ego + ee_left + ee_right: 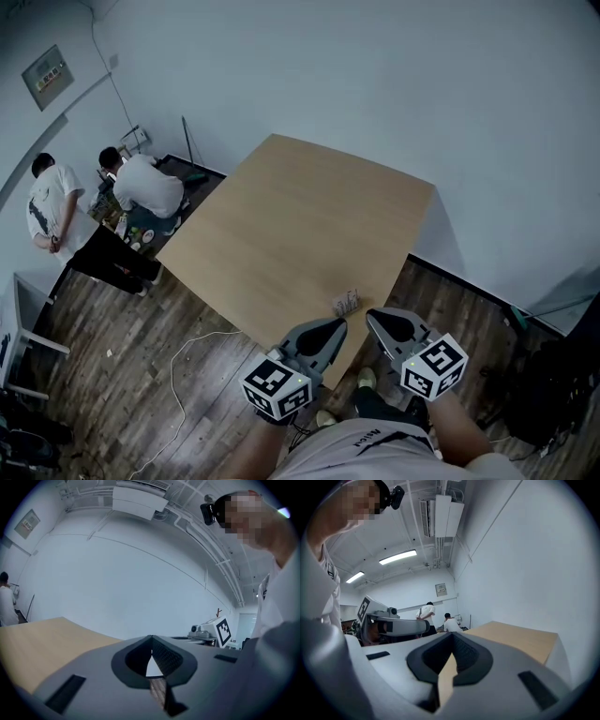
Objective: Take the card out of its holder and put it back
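At the far left, by the wall, 2 people [145, 186] are busy well apart from the work, and a white cable [174, 375] trails over the wooden floor [103, 375]. Next comes the tan desk [281, 216], bare except for the card holder [347, 302], which stands close to the near corner. It is too small to tell whether the card is in it.

The left hand-held gripper [336, 325] hovers by that corner, just left of the holder. Its jaws are pressed together with nothing between them. The right hand-held gripper [373, 317] sits just right of the holder, likewise closed and empty.

Judging from this, no grasp has begun, and both pairs of jaws must part before either can take anything. The risk lies in where the holder stands. So near the edge, a nudge from a closed tip could topple it or push it to the floor. It also looks light, so pulling the card with 1 gripper while the other fails to pin the holder could lift the whole thing.
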`<move>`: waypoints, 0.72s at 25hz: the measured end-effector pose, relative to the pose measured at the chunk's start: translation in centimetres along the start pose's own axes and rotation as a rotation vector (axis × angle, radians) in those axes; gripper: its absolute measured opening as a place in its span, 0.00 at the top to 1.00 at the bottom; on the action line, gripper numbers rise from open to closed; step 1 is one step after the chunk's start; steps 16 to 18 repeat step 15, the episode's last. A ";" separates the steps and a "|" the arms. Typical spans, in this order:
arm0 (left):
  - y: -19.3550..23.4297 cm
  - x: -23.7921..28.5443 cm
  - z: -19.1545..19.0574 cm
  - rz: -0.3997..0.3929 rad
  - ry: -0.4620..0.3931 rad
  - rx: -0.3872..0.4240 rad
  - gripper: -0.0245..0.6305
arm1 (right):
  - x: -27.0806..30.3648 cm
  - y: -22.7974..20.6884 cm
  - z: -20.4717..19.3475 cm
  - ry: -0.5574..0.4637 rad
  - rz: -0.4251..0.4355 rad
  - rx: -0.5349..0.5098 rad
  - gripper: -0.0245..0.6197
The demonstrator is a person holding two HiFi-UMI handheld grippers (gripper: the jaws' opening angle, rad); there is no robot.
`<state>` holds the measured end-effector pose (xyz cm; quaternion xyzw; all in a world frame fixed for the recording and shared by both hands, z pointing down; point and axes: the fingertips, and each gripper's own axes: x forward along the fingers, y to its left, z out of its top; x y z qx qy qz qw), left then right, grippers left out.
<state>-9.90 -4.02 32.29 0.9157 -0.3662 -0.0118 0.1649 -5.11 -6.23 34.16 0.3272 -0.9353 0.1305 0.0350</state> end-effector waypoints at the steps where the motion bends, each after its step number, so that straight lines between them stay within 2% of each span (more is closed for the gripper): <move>1: 0.0 -0.2 0.1 0.000 -0.004 -0.004 0.94 | 0.0 0.2 -0.1 0.000 0.001 0.000 0.94; 18: 0.0 -3.3 -0.4 0.017 -0.012 0.018 0.94 | -0.1 3.0 -1.0 0.000 -0.014 -0.014 0.94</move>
